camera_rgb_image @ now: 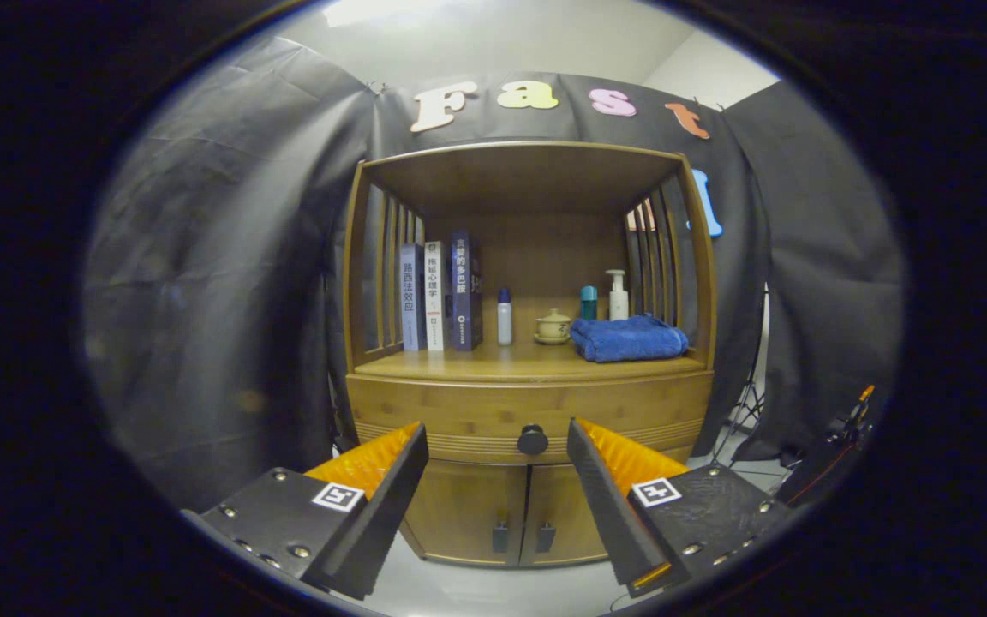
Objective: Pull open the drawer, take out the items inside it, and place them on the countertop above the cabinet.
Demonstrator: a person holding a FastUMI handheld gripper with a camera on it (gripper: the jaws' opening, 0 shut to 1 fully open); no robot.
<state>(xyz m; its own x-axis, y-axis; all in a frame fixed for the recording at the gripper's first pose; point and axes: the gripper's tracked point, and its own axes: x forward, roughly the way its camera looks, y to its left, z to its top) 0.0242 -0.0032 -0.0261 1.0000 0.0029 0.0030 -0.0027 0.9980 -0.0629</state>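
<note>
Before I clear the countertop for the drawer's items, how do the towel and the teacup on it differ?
The towel is blue, soft and folded flat; the teacup is beige, rigid and stands upright with a lid. The towel is far wider than the teacup and lies nearer the front edge. Both sit on the countertop, well beyond the open fingers.

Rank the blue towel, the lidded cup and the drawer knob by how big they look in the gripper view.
1. blue towel, clearly largest.
2 and 3. lidded cup and drawer knob look about alike; the knob sits nearer the camera, so no ranking between them.
The gripper is open, the knob just beyond its fingers.
</note>
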